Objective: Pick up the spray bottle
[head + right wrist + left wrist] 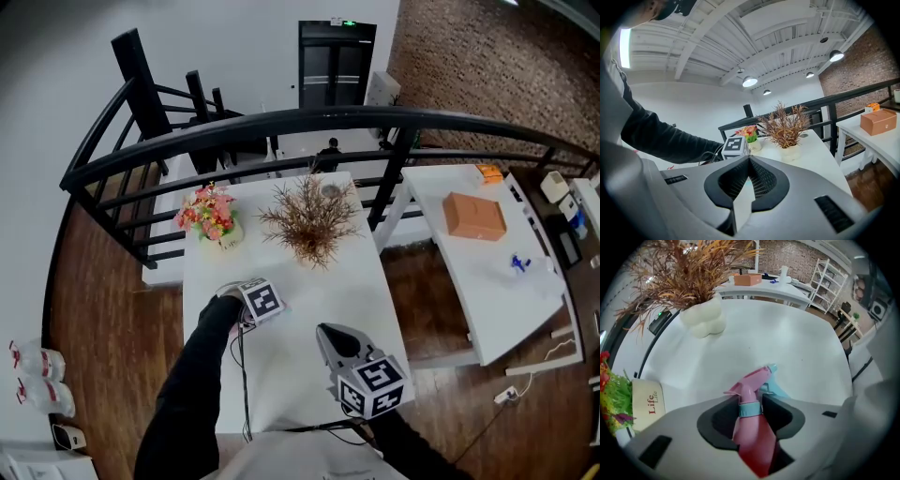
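**Left jaws straddle the spray bottle on the bench**
Your left gripper (750, 398) points steeply down, its jaws wide on either side of the pink spray bottle (753, 427) near its blue collar, apparently not yet pinching it against the white bench (787, 343). Your right gripper (749, 159) waits aside, its jaws together and empty.
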Demonstrator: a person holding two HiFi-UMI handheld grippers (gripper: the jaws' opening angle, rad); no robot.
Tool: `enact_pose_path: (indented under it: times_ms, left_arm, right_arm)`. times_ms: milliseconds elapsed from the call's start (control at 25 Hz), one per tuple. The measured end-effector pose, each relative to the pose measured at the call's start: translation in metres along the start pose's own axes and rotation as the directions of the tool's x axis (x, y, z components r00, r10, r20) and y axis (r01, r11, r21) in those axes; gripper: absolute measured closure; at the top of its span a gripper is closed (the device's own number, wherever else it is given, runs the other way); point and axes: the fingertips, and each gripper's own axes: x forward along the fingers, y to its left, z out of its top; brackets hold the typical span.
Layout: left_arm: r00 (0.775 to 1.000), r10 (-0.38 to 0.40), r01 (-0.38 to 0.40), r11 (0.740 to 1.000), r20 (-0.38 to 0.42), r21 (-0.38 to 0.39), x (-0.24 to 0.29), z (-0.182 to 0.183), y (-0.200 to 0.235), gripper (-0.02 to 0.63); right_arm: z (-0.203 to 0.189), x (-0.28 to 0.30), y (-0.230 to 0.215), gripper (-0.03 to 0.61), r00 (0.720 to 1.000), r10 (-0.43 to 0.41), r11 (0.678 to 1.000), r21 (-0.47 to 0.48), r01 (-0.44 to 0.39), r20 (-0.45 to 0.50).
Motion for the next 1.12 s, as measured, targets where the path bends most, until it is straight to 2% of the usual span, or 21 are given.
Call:
enact_pose_path:
  times_ms: [80, 200, 360, 440, 560, 680, 840, 1000, 1120]
  left_arm:
    - [1.0, 0.016, -0.015, 0.998, 0.012, -0.056, -0.005, -0.001, 0.003, 0.436]
    - [0.992, 0.106, -0.095, 0.984, 0.066, -0.148, -0.025, 0.0, 0.009, 0.439]
    - [0.962, 0.223, -0.175, 0.946, 0.159, -0.272, -0.069, 0.0, 0.006, 0.443]
    - [0.934, 0.277, -0.193, 0.923, 0.228, -0.332, -0.097, 0.001, -0.002, 0.443]
    - [0.856, 0.384, -0.215, 0.873, 0.347, -0.438, -0.142, 0.002, -0.018, 0.445]
    - [0.772, 0.467, -0.189, 0.817, 0.432, -0.545, -0.182, -0.003, -0.04, 0.443]
    - [0.674, 0.548, -0.153, 0.759, 0.495, -0.632, -0.233, -0.012, -0.07, 0.443]
    - [0.575, 0.609, -0.059, 0.696, 0.545, -0.716, -0.277, -0.018, -0.102, 0.445]
    - [0.511, 0.638, 0.001, 0.669, 0.575, -0.743, -0.303, -0.02, -0.12, 0.445]
  right_arm:
    - [0.001, -0.004, 0.003, 0.593, 1.0, -0.002, 1.0, -0.005, 0.002, 0.007]
    - [0.004, -0.013, 0.0, 0.594, 1.0, -0.016, 1.0, -0.008, 0.016, 0.018]
    - [0.007, -0.023, 0.005, 0.594, 0.999, -0.025, 1.0, -0.014, 0.025, 0.037]
    - [0.009, -0.029, 0.012, 0.593, 0.999, -0.022, 1.0, -0.021, 0.023, 0.045]
    - [0.013, -0.04, 0.02, 0.594, 0.998, -0.018, 0.999, -0.028, 0.02, 0.06]
    - [0.021, -0.049, 0.024, 0.594, 0.996, -0.018, 0.999, -0.032, 0.021, 0.082]
    - [0.036, -0.059, 0.032, 0.594, 0.993, -0.004, 0.999, -0.05, 0.01, 0.121]
    - [0.056, -0.07, 0.042, 0.594, 0.984, 0.033, 0.996, -0.091, -0.017, 0.178]
    - [0.074, -0.078, 0.055, 0.594, 0.969, 0.089, 0.99, -0.13, -0.06, 0.23]
